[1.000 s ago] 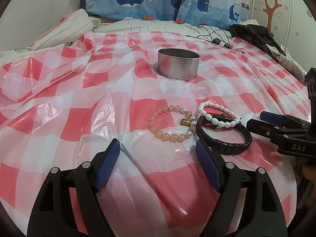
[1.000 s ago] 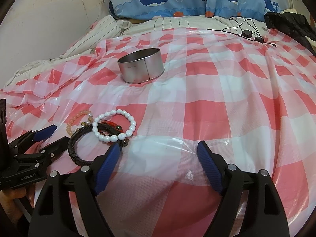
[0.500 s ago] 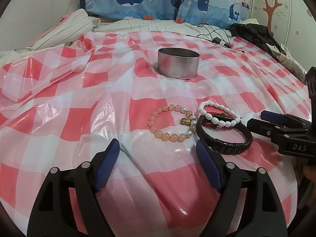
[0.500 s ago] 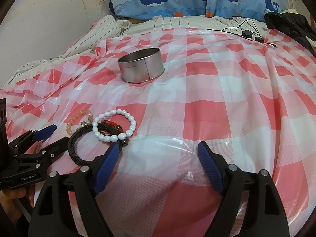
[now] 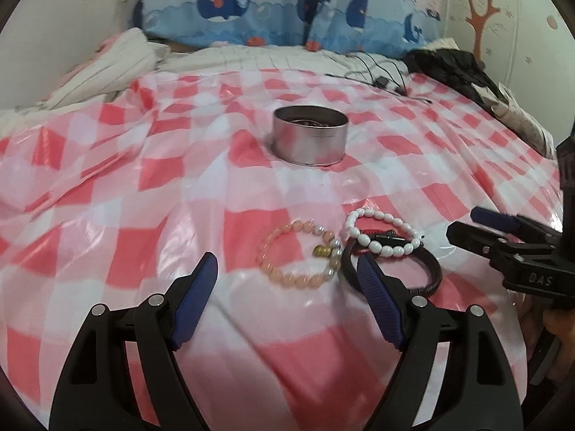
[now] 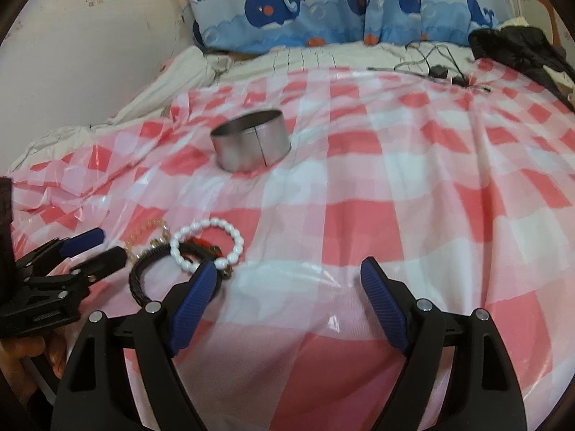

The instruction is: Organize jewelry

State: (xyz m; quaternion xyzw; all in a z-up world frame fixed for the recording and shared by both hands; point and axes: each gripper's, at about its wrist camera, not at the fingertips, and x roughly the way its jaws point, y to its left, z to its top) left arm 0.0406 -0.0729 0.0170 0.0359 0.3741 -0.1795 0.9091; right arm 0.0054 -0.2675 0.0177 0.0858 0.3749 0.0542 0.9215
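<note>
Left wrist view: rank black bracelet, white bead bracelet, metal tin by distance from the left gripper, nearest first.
From the left gripper:
1. black bracelet, beside its right finger
2. white bead bracelet, just behind, overlapping the black one
3. metal tin, farthest, mid-cloth

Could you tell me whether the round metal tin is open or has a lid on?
Open: the round metal tin shows its bare rim and dark inside.

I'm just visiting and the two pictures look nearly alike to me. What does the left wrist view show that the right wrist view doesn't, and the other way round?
Only the left wrist view shows the whole pink bead bracelet, its gold charm, and a little way inside the metal tin.

Only the right wrist view shows the tin's side seam and the bare cloth to the right.

Both show the white bead bracelet overlapping the black braided bracelet, the checked plastic cloth, whale cushions, and the open left gripper and right gripper, empty.
</note>
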